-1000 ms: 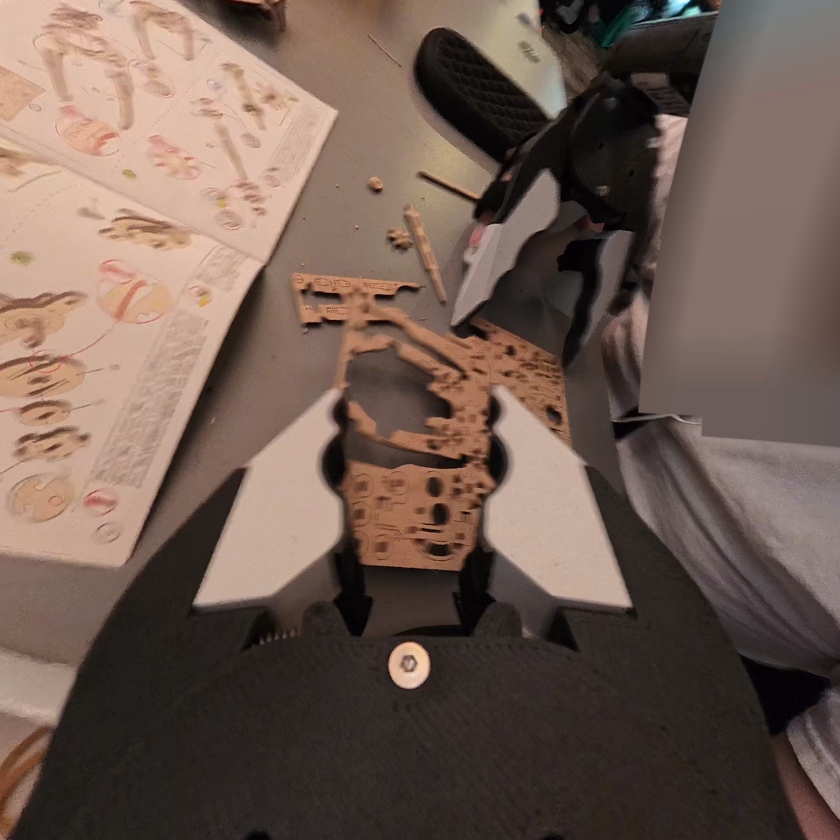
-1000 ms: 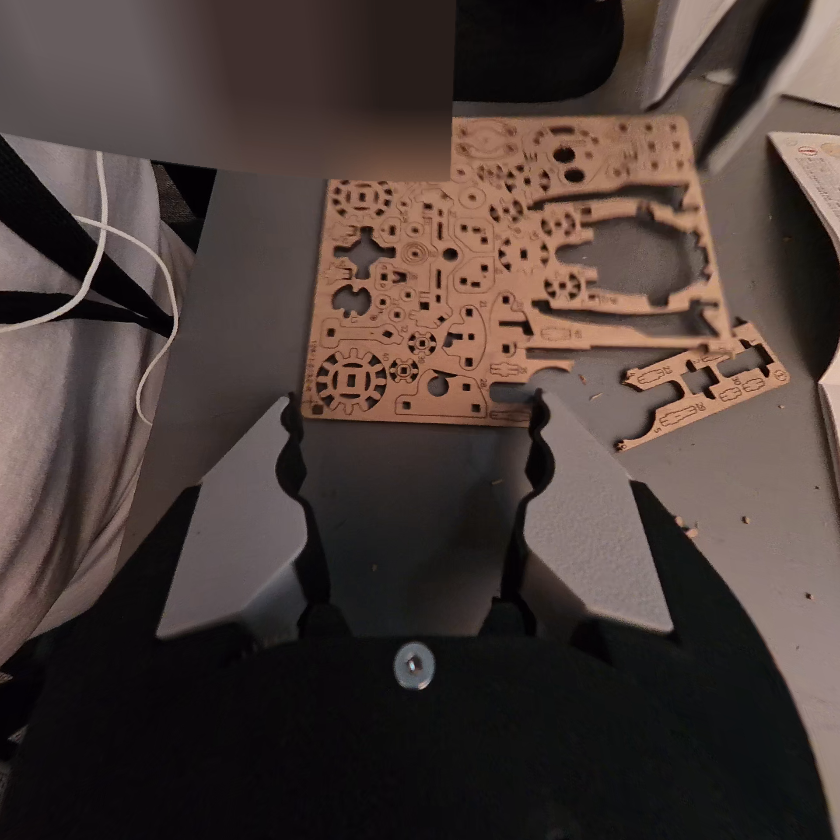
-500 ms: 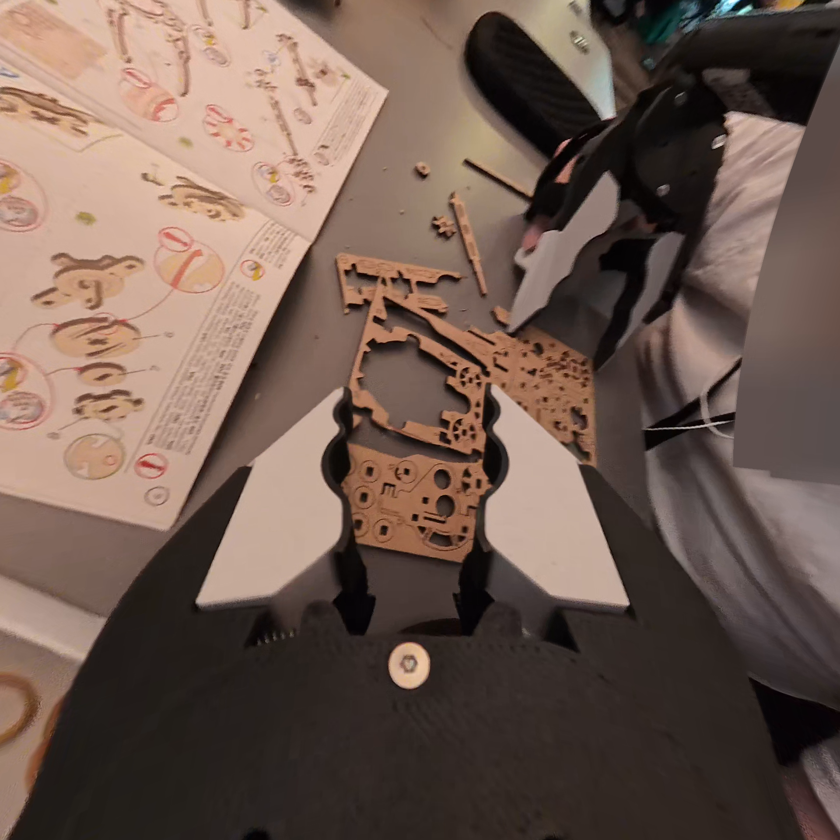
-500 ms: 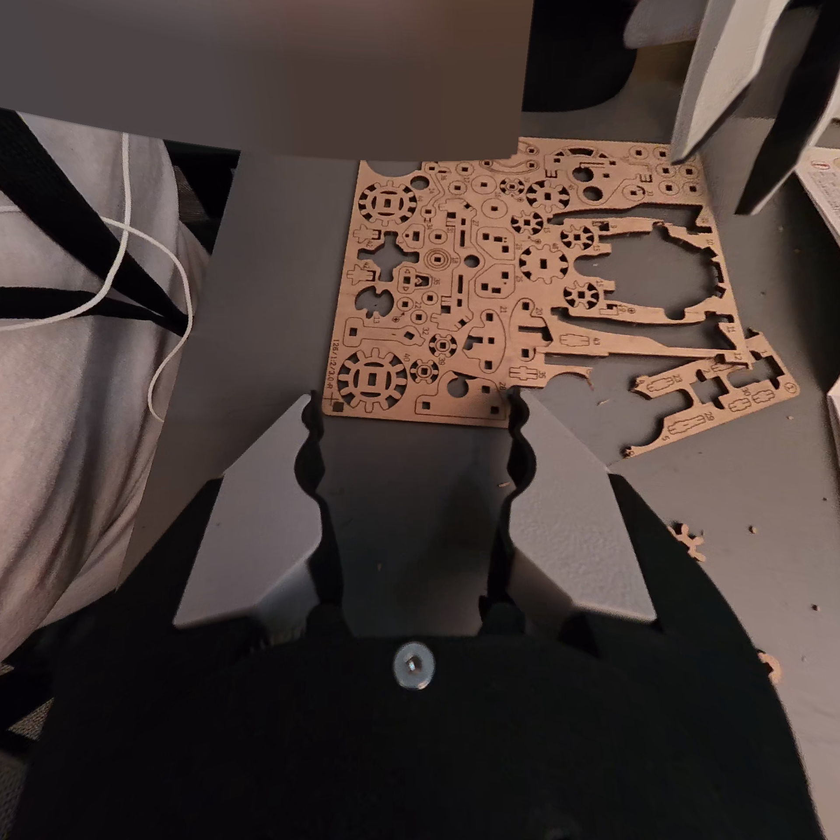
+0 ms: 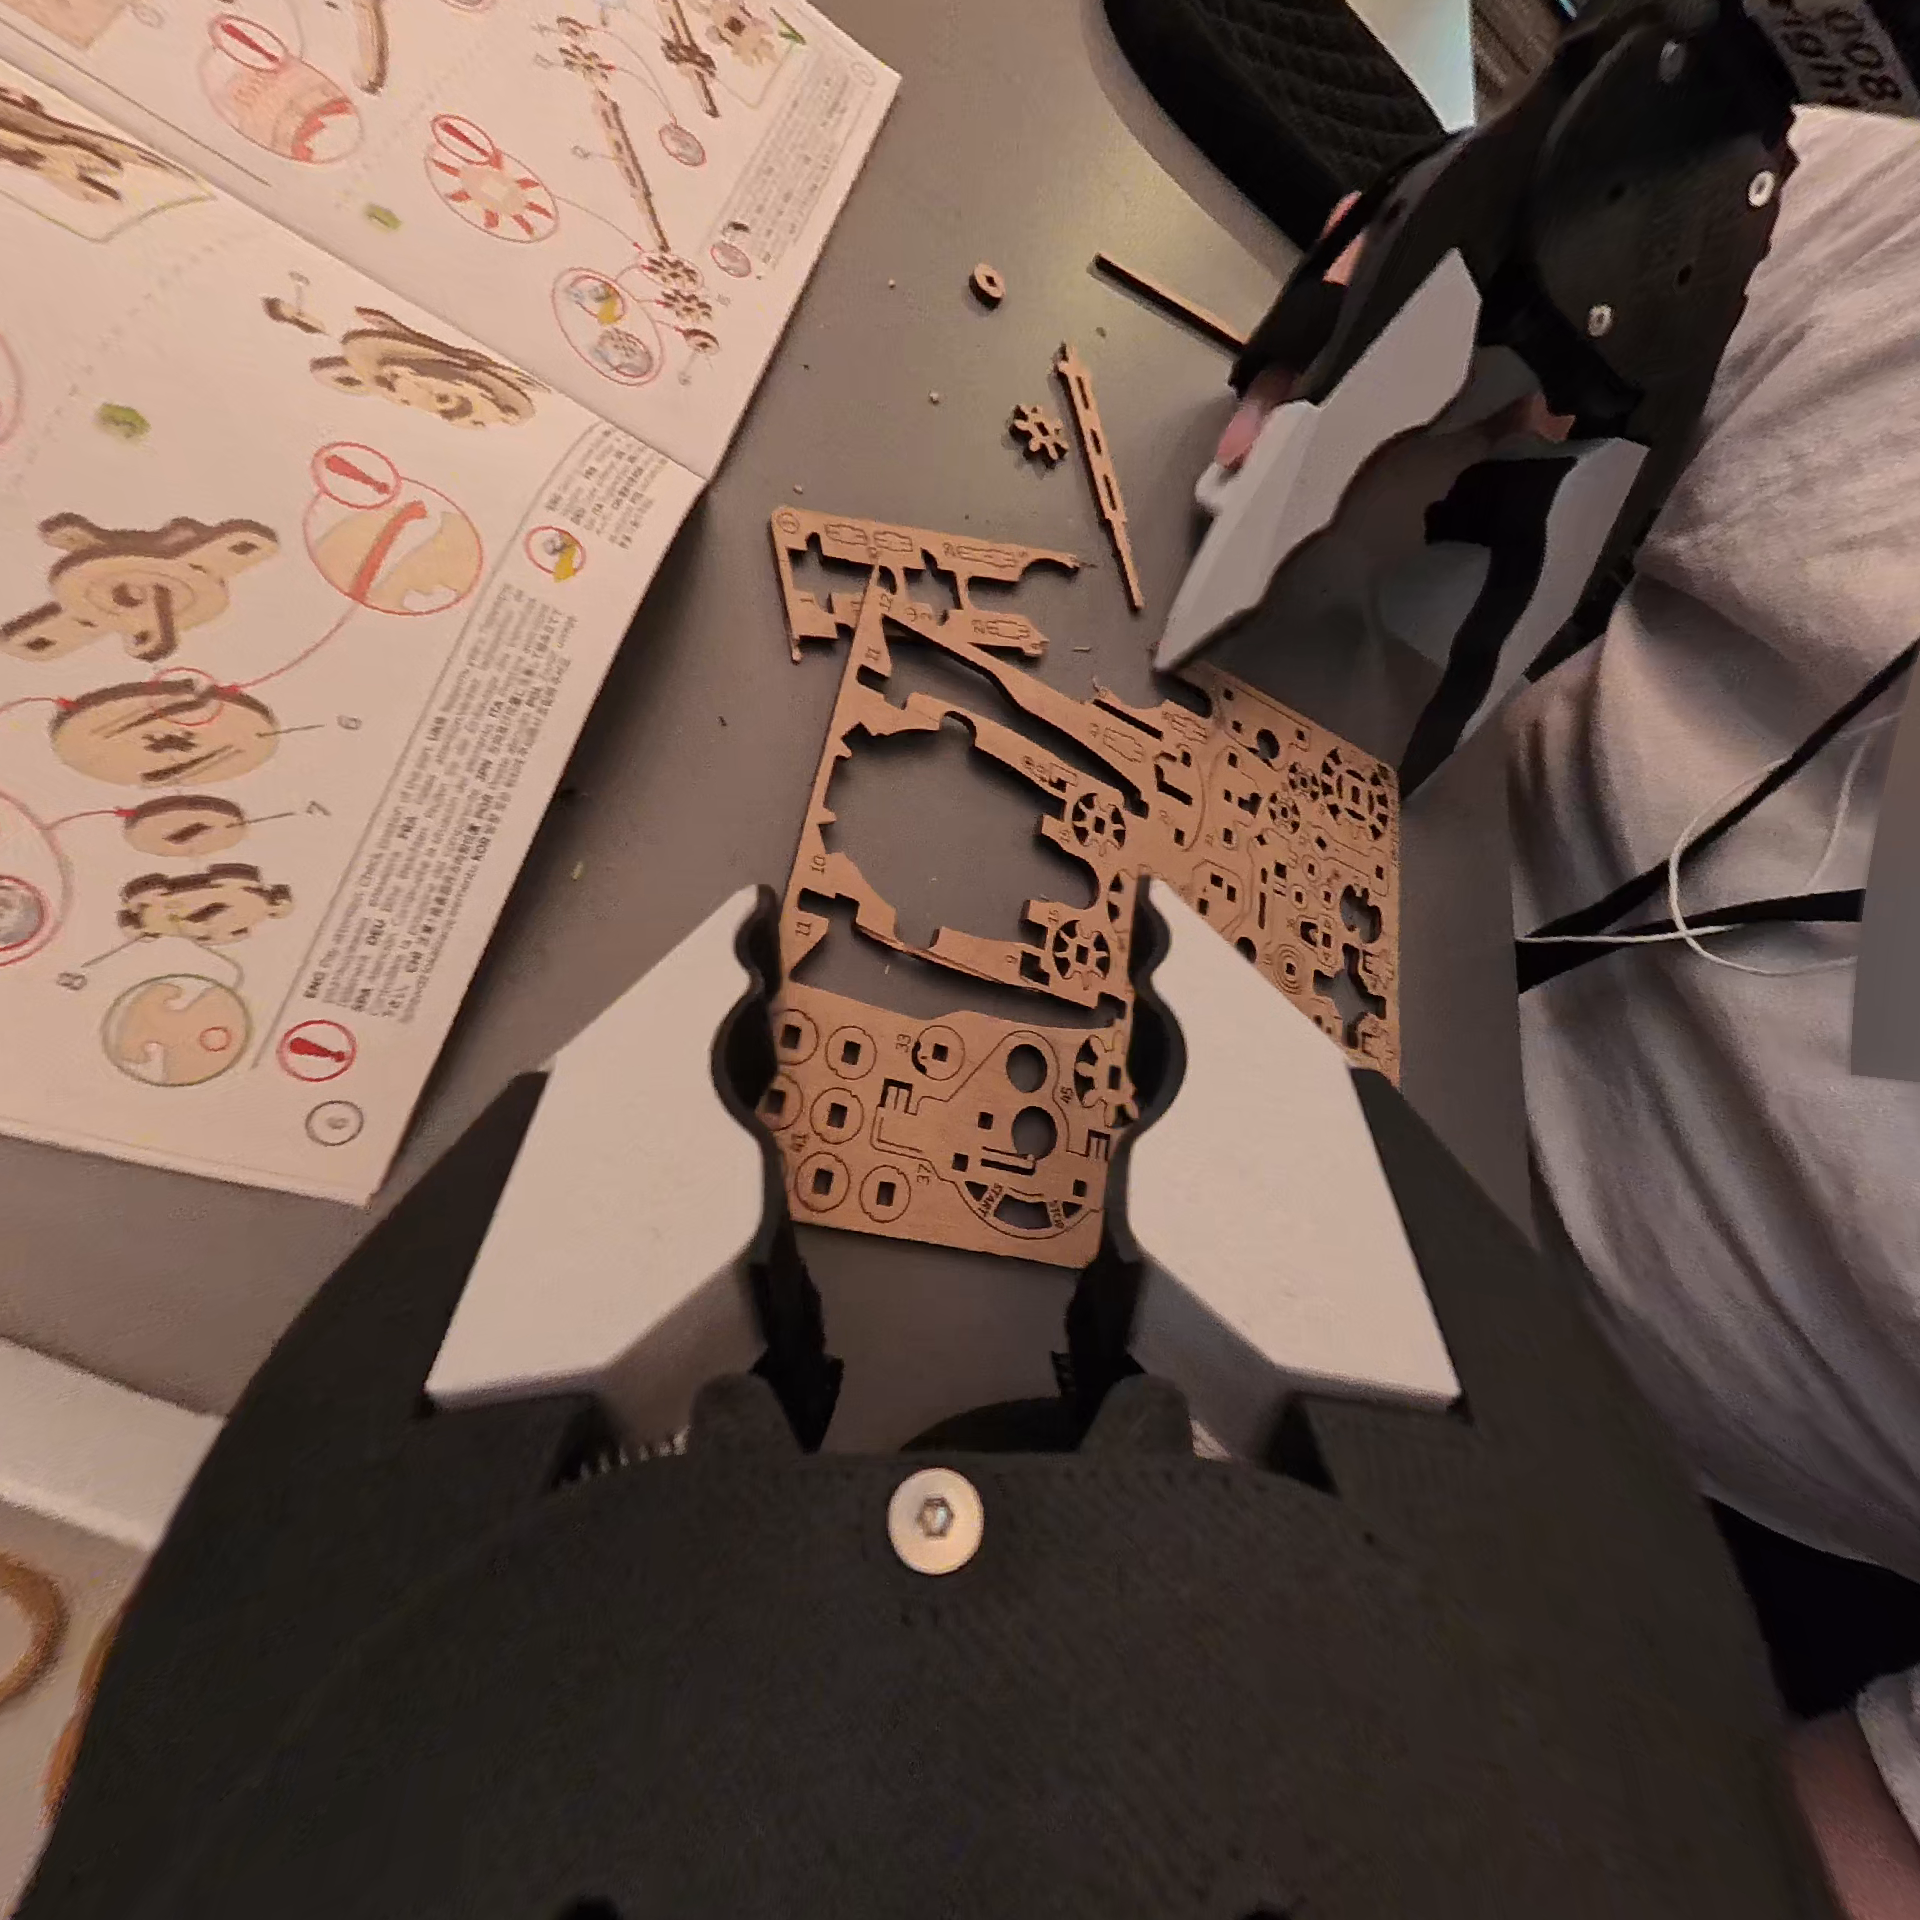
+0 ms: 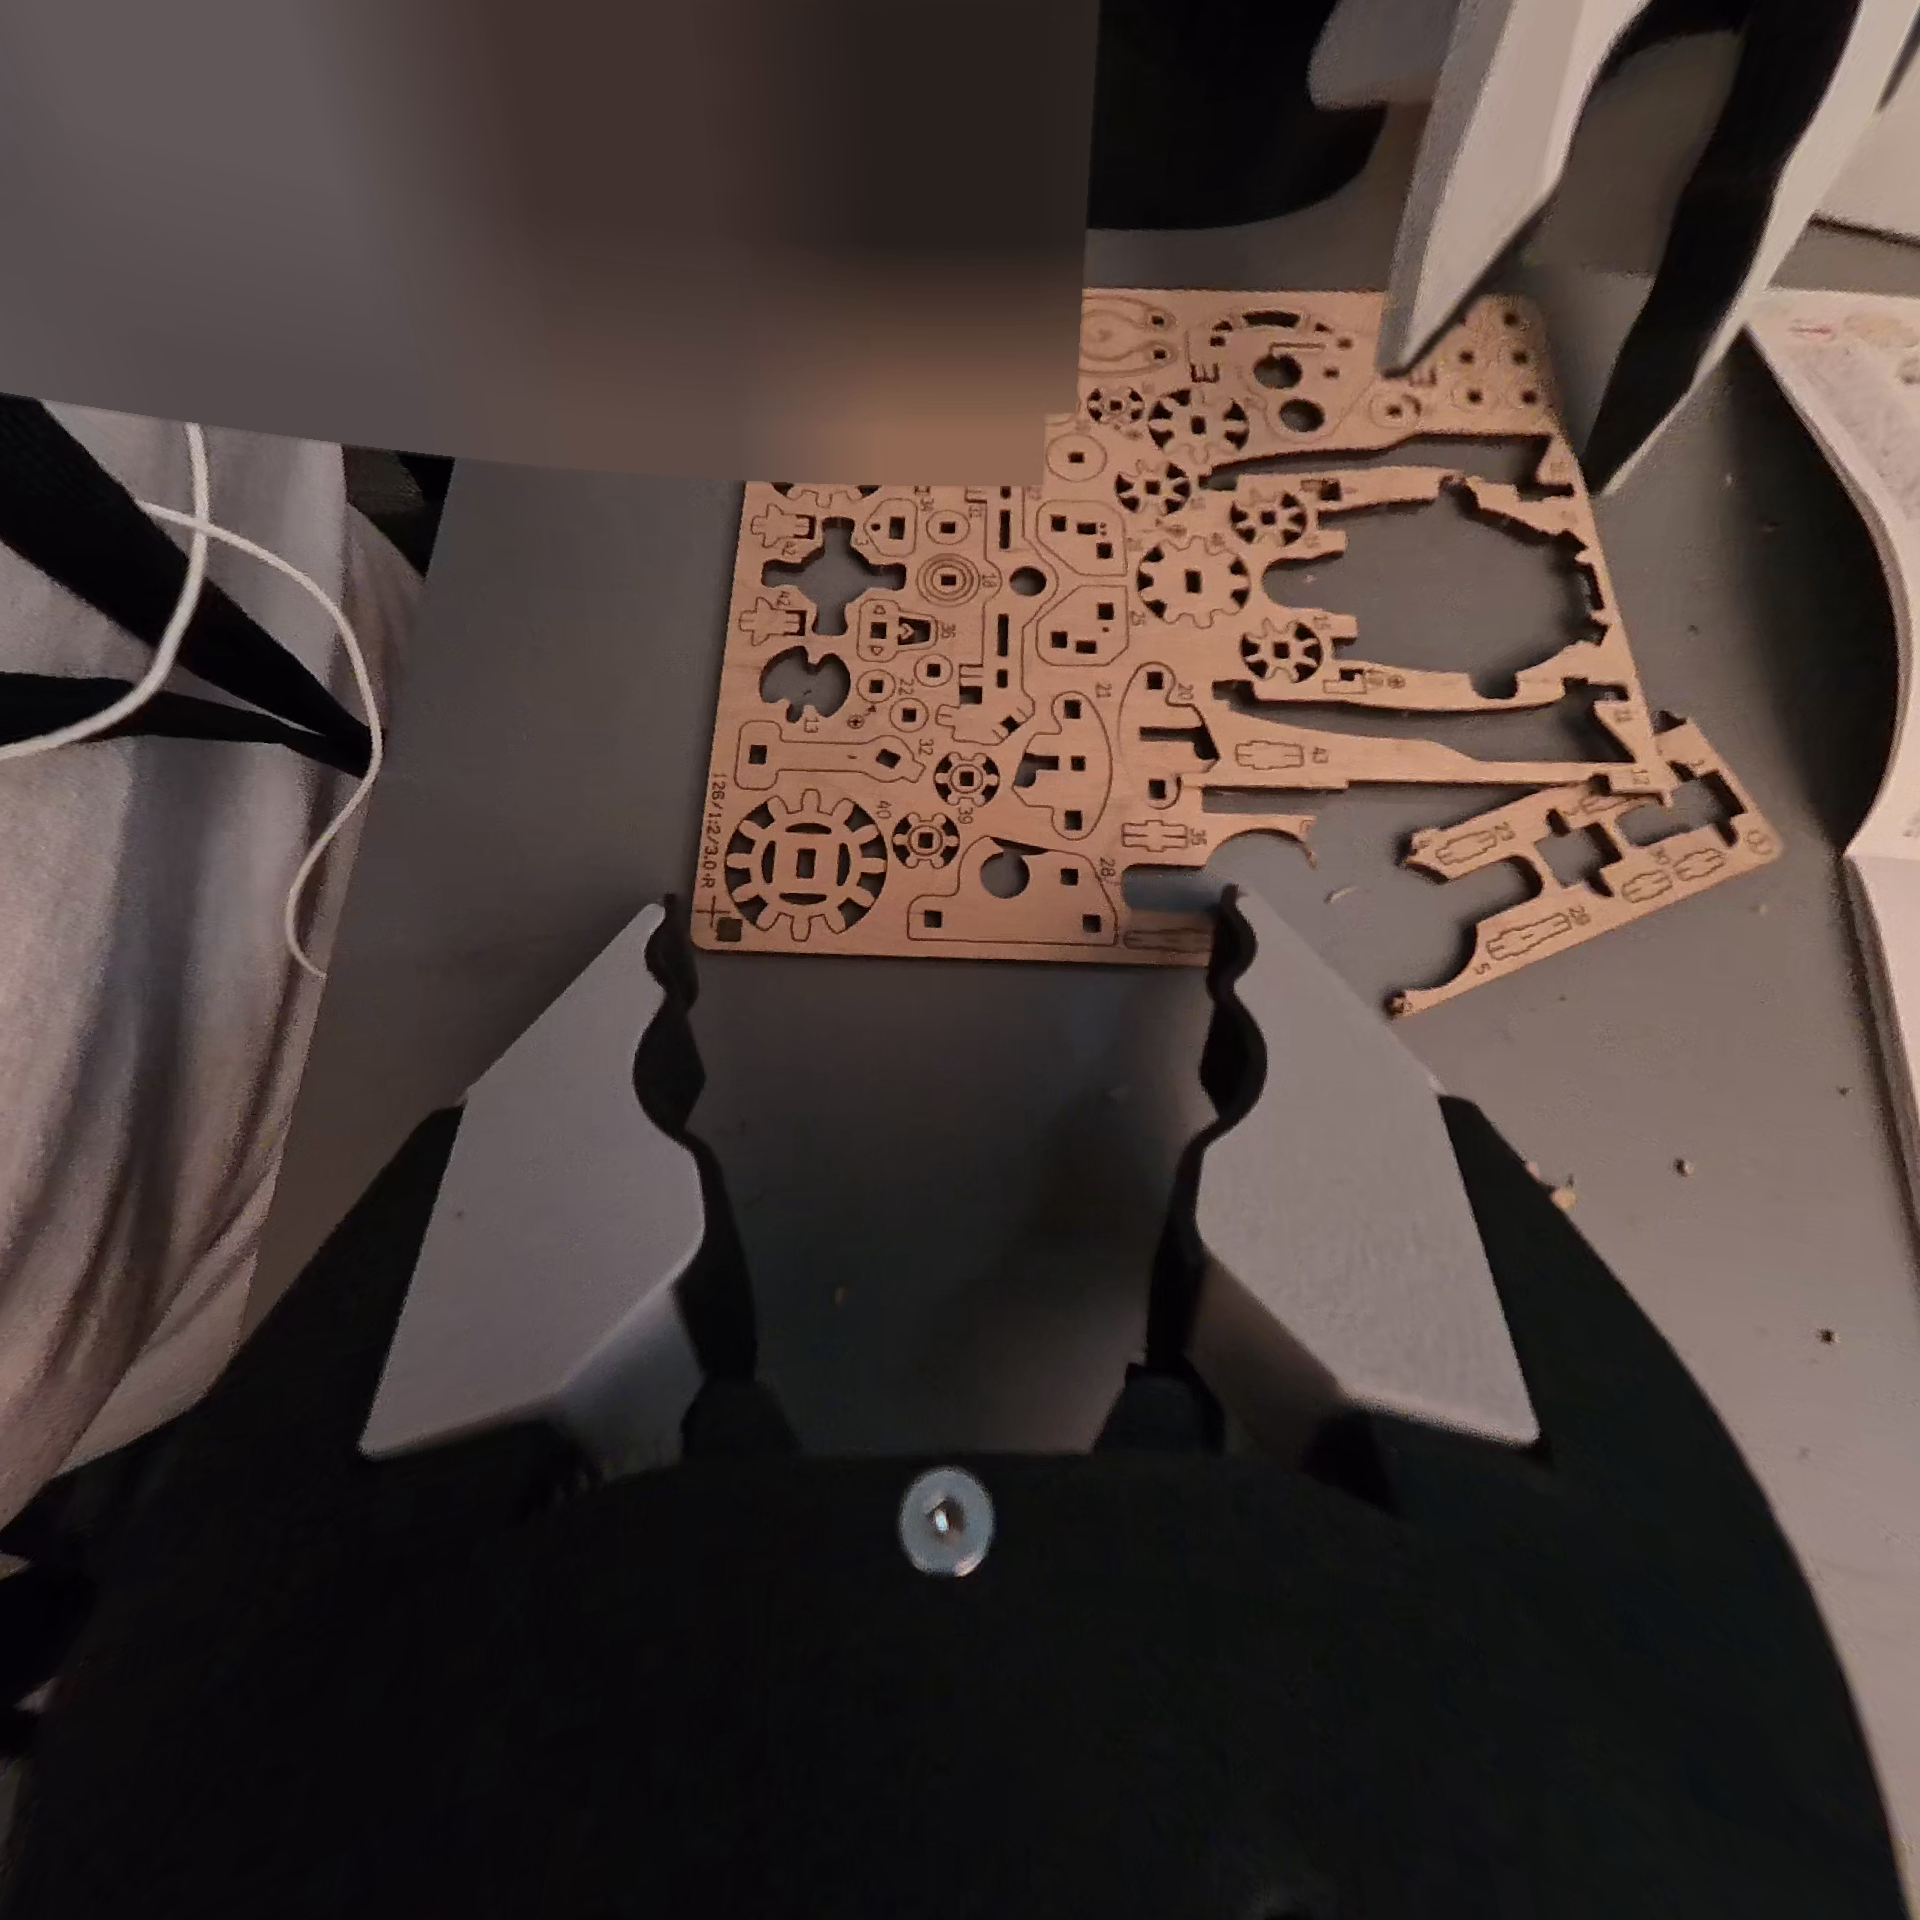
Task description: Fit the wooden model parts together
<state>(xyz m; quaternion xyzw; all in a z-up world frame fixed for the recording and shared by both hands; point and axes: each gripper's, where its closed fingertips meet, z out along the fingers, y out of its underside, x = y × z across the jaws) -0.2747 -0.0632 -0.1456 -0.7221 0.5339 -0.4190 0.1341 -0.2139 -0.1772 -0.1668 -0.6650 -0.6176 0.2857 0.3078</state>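
Both grippers, left (image 5: 951,914) and right (image 6: 940,920), hover with jaws open and empty over the wooden sheet (image 6: 935,748); next, probably, a part must be pressed free.

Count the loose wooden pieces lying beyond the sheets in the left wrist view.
4: a small ring farthest out, a thin stick to its right, a little gear nearer, and a slotted strip beside the gear. The other gripper may hide more.
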